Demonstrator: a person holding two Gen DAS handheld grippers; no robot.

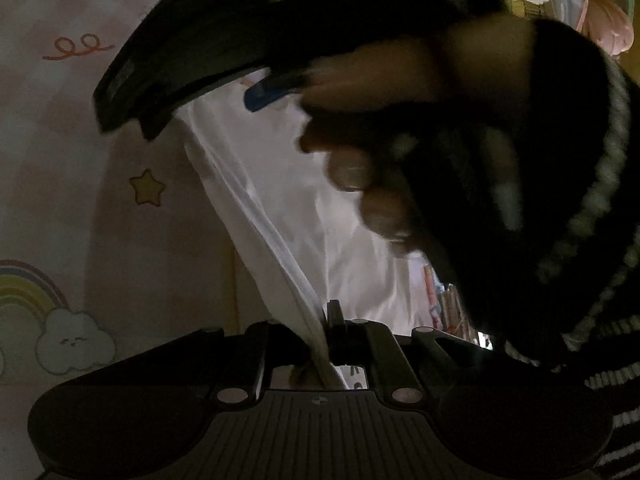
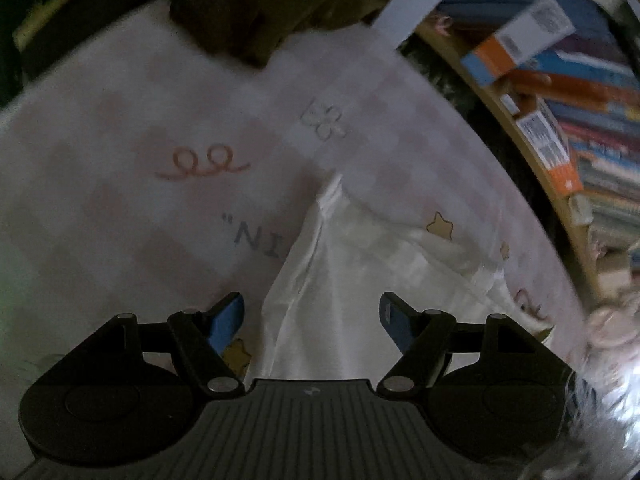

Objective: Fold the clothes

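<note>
Two grippers: both in a dim scene over a pink checked sheet (image 2: pixel 120 128) printed with stars and a rainbow.
Left gripper (image 1: pixel 326 344): jaws pinched together on a bunched edge of the white garment (image 1: pixel 288 208), which rises taut from them.
Right gripper (image 2: pixel 312 312): jaws spread wide, blue pads (image 2: pixel 230 316) either side of the cloth, gripping nothing.
Hand (image 1: pixel 384 152): wraps the right gripper's handle, striped sleeve behind.
Garment: its far corner lies on the sheet, well inside the edge by the bookshelf (image 2: pixel 580 128).
</note>
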